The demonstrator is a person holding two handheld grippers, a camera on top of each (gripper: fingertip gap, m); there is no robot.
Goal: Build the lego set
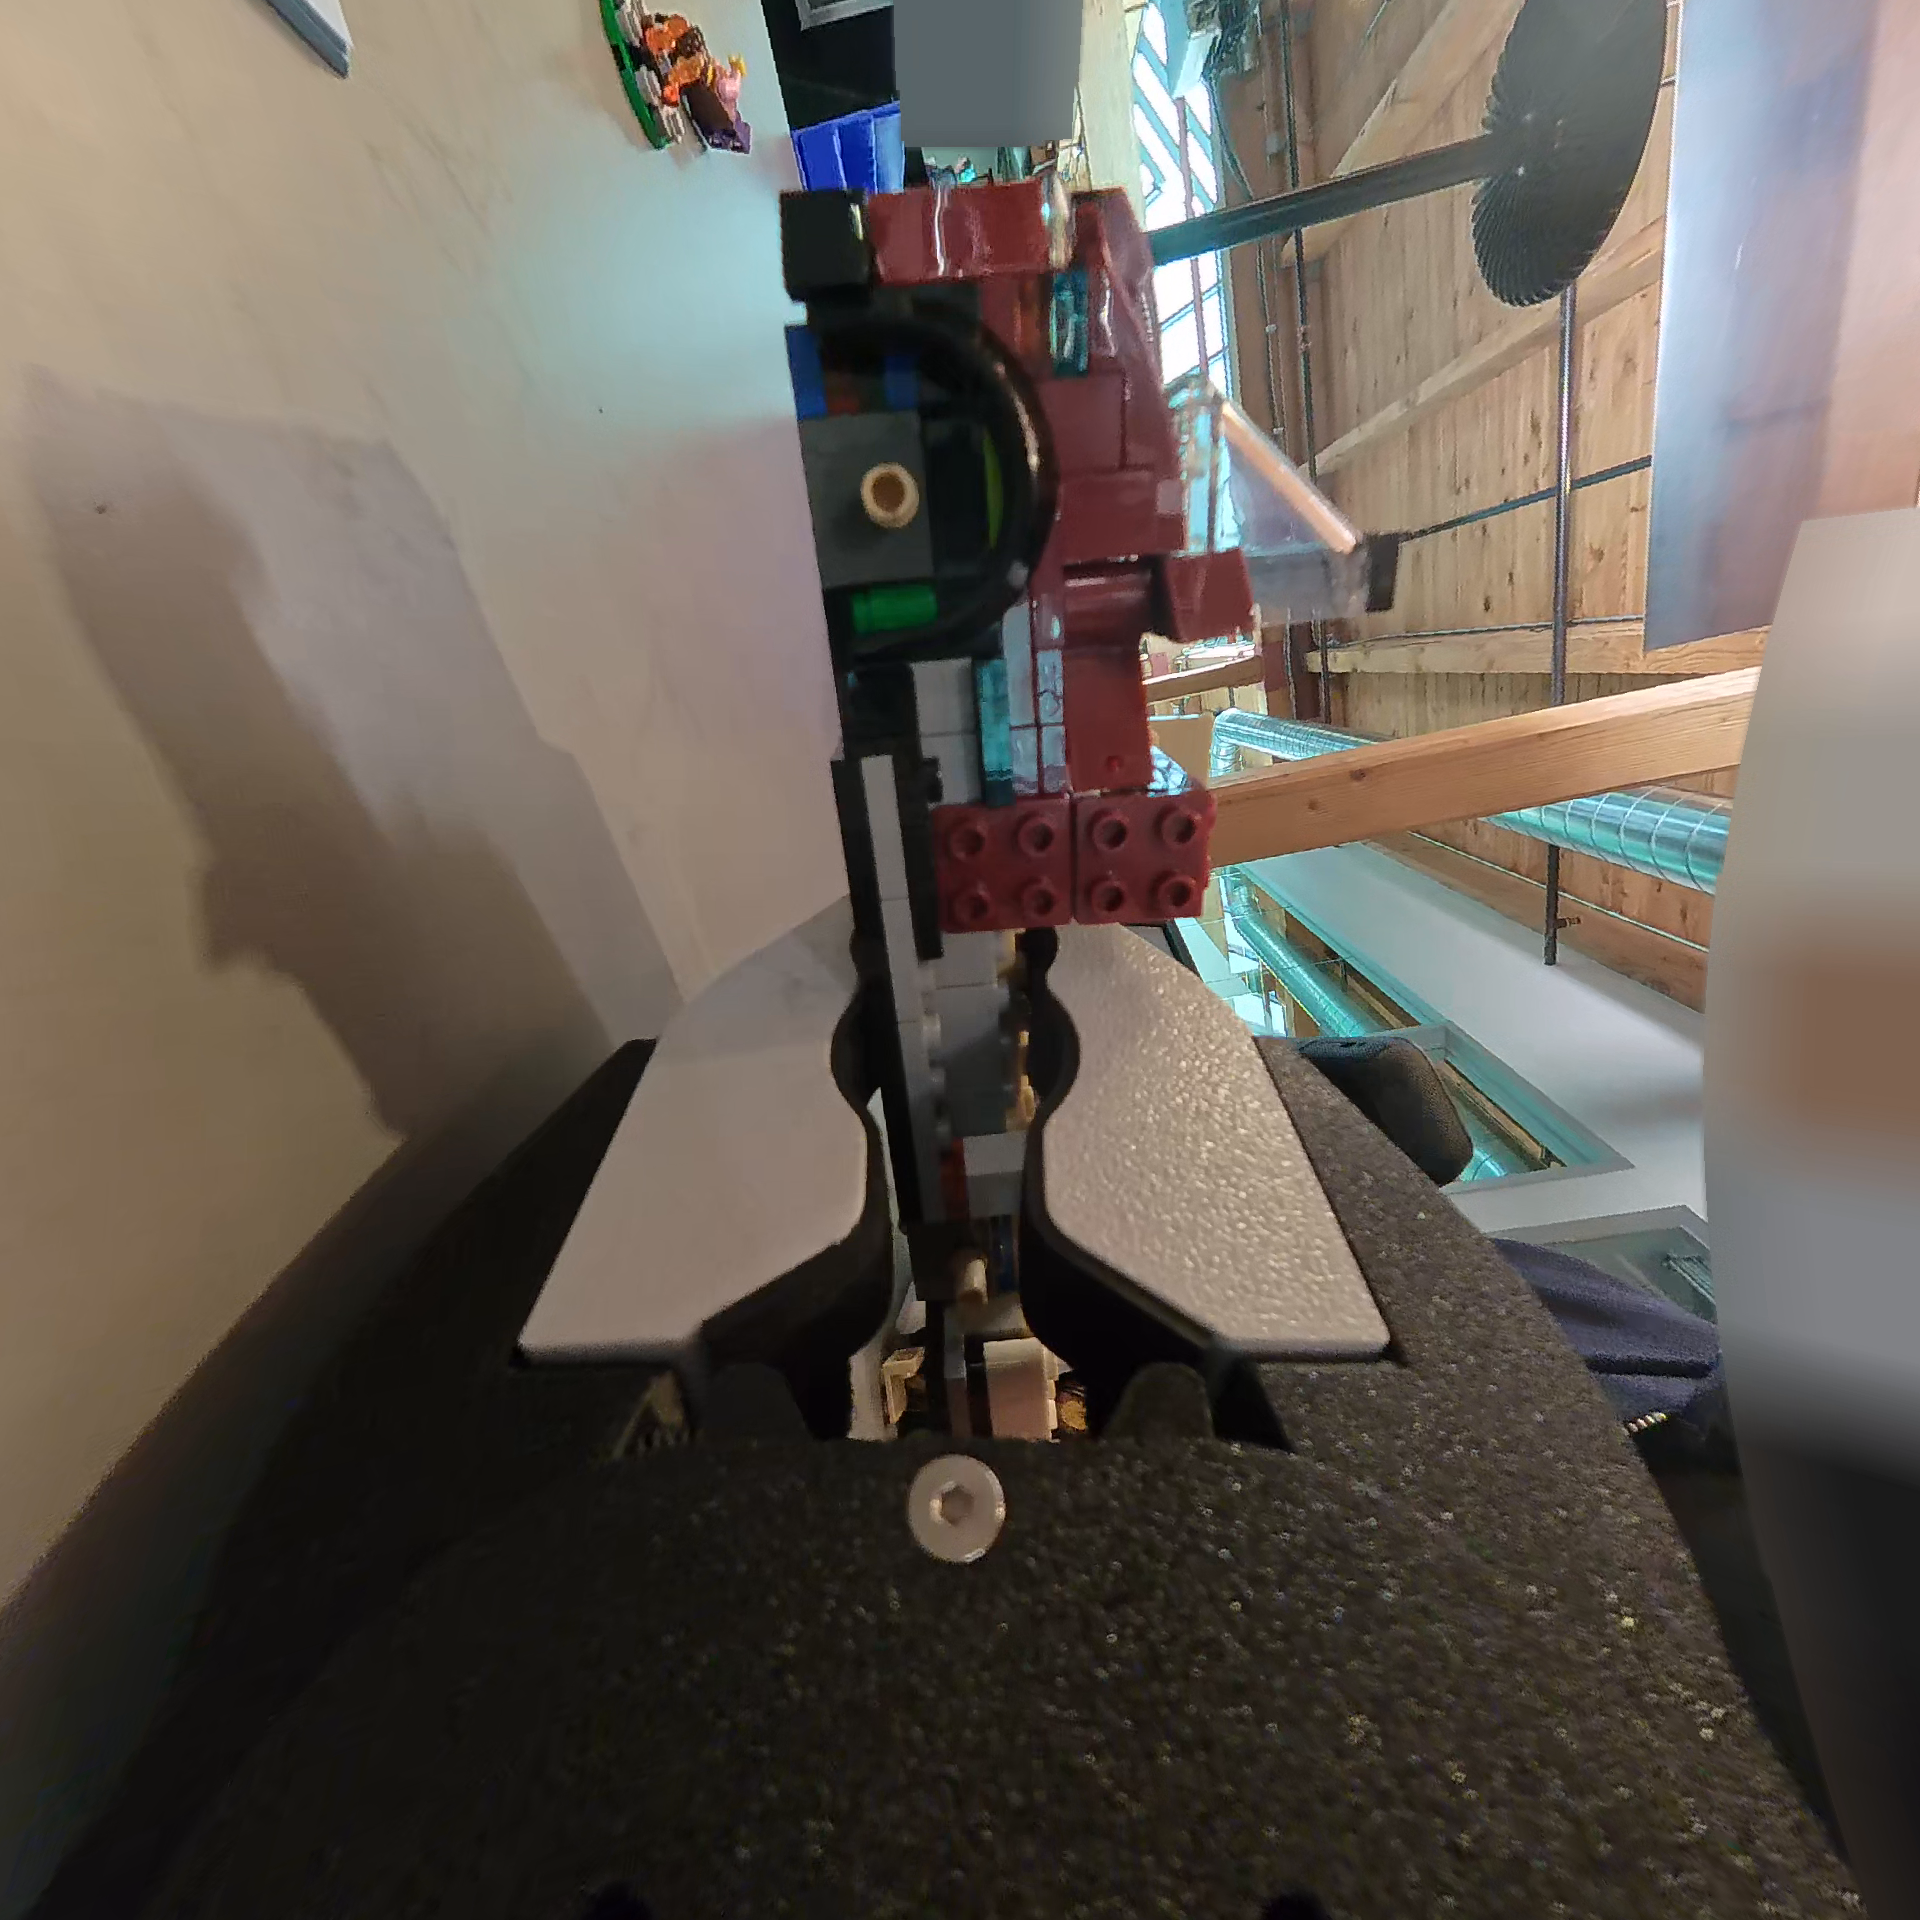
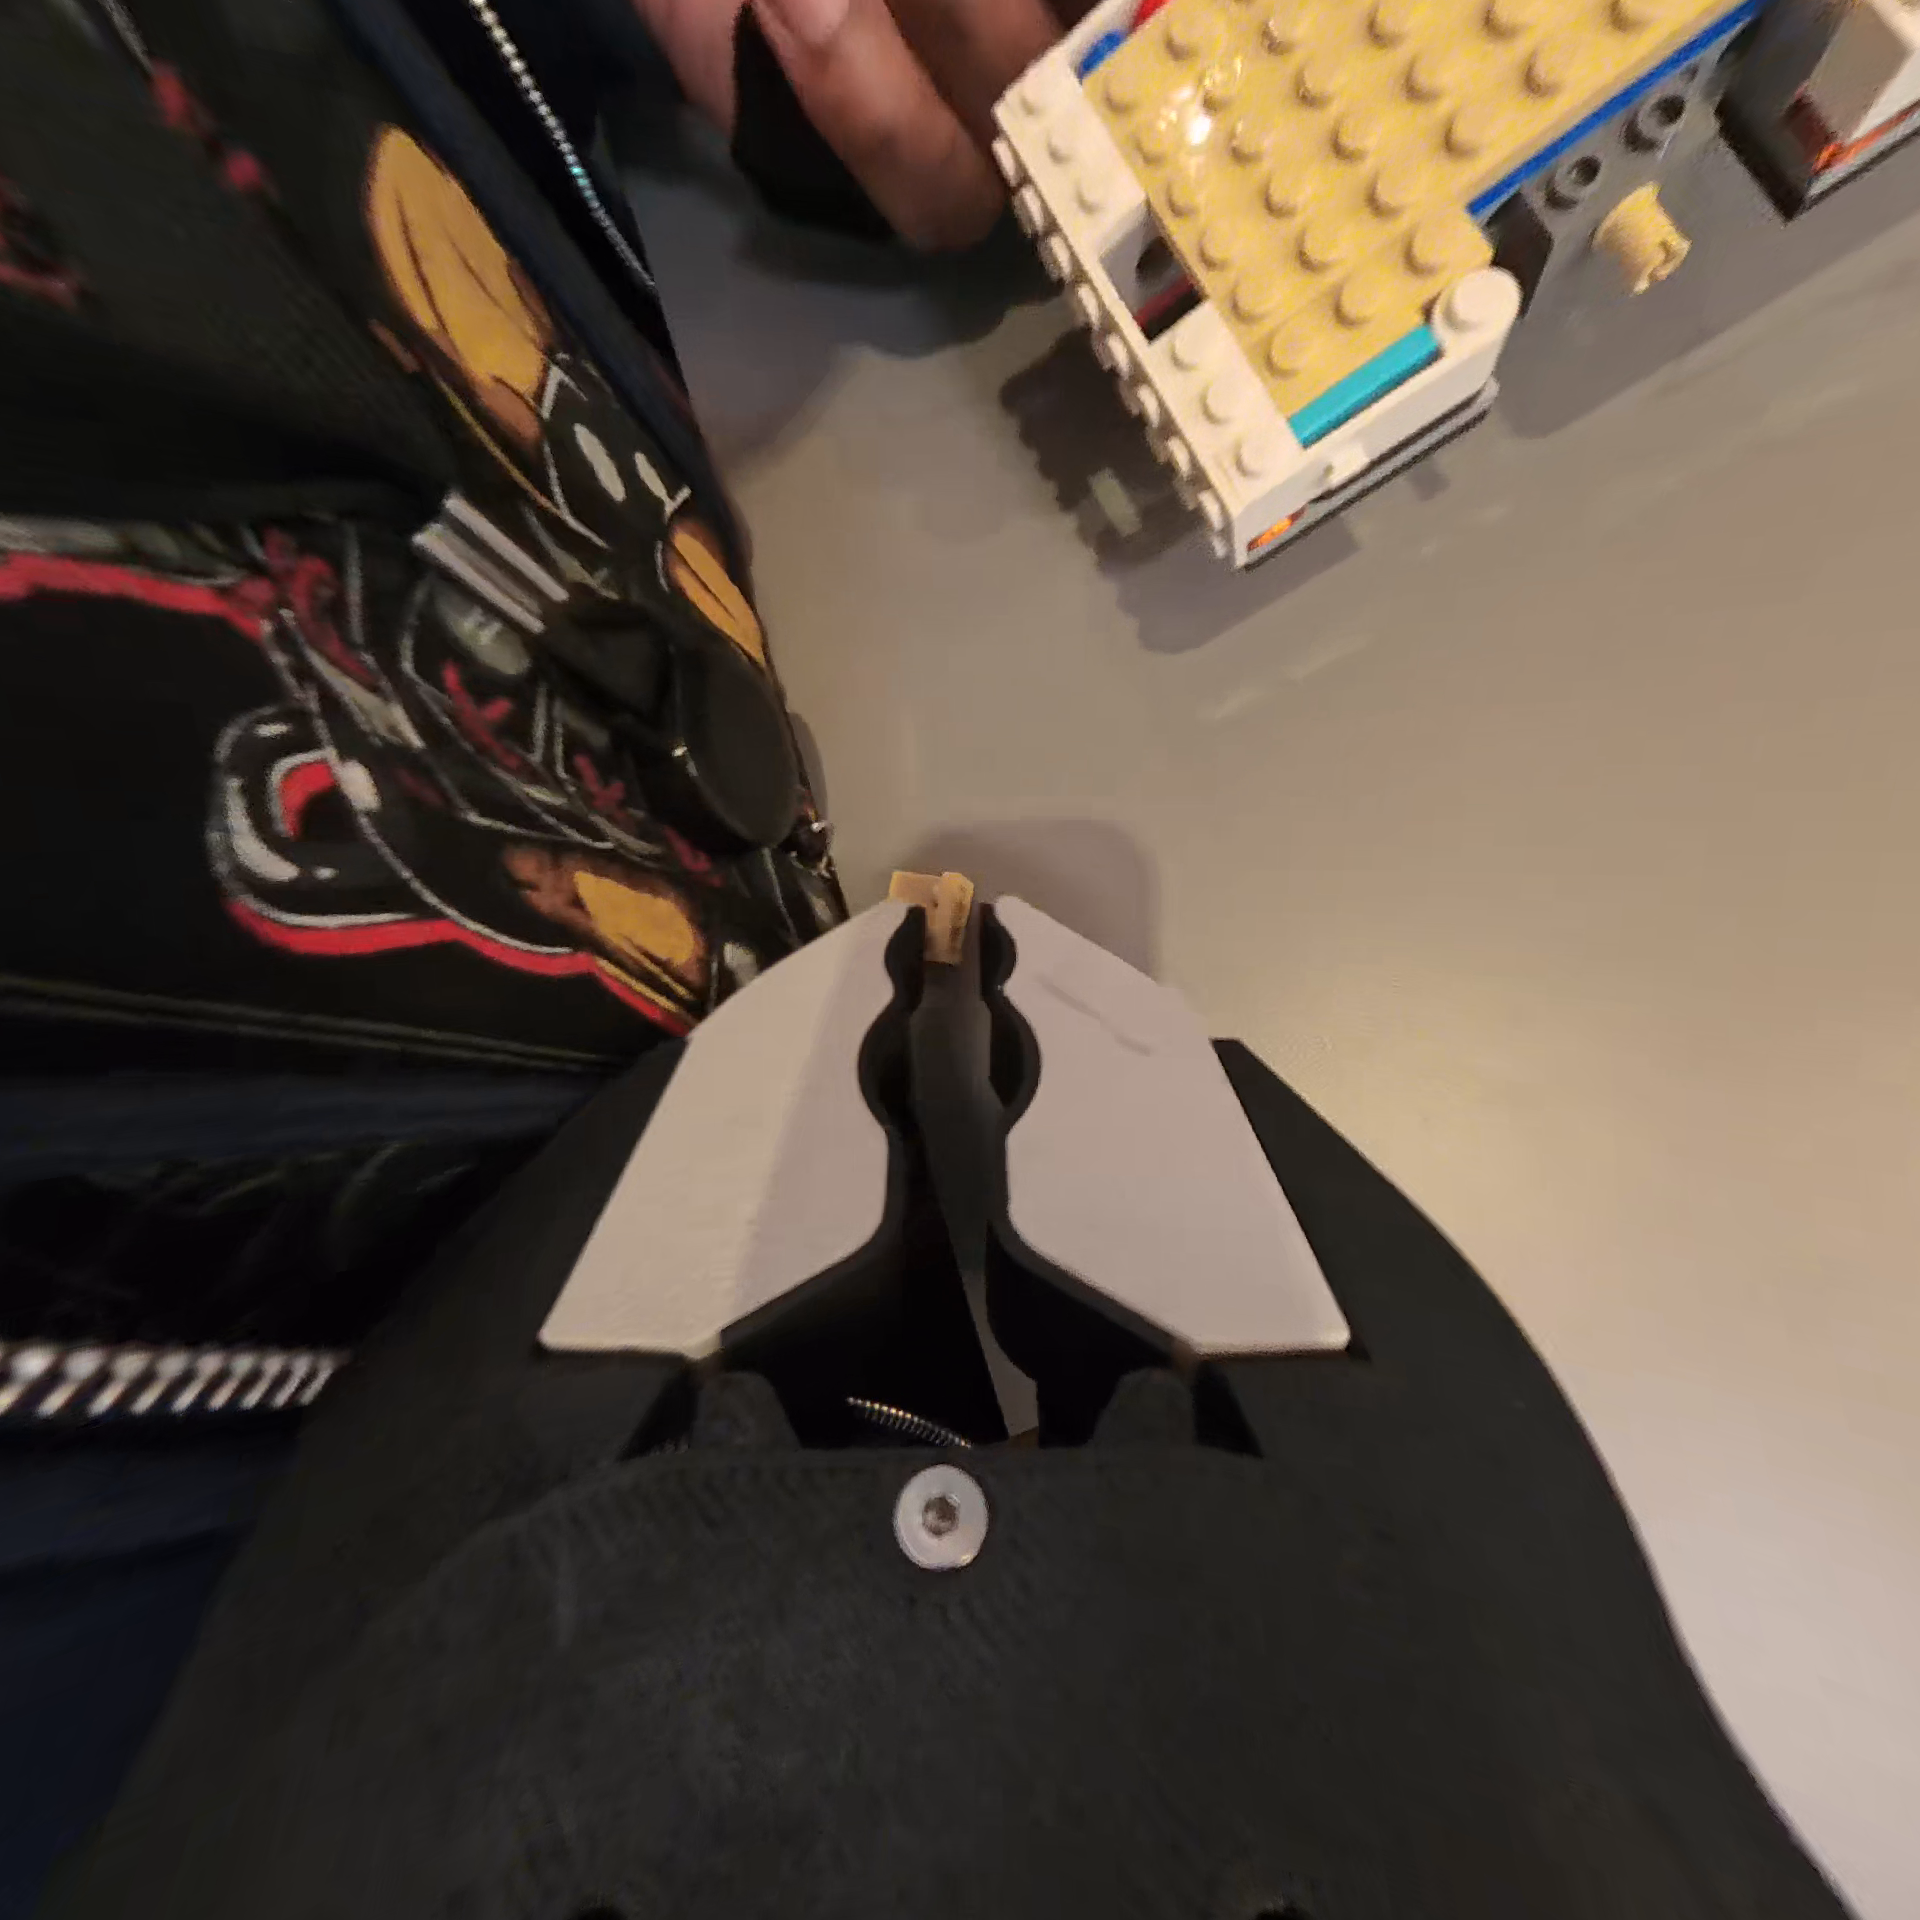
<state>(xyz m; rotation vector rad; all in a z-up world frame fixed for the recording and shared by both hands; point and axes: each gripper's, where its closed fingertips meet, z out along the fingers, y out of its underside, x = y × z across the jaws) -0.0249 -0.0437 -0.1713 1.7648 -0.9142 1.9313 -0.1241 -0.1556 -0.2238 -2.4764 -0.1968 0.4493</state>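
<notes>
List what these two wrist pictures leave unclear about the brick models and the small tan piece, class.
- Brick model in left gripper: its lower end is hidden by the fingers, left wrist view.
- Tan piece in right gripper: too small to tell its shape, right wrist view.
- White and tan brick model: cut by the top edge.

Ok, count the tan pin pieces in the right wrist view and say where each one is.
2: one tan pin between the right gripper's fingertips, one tan pin sticking out of the brick model's dark side. Others may be hidden.
</notes>
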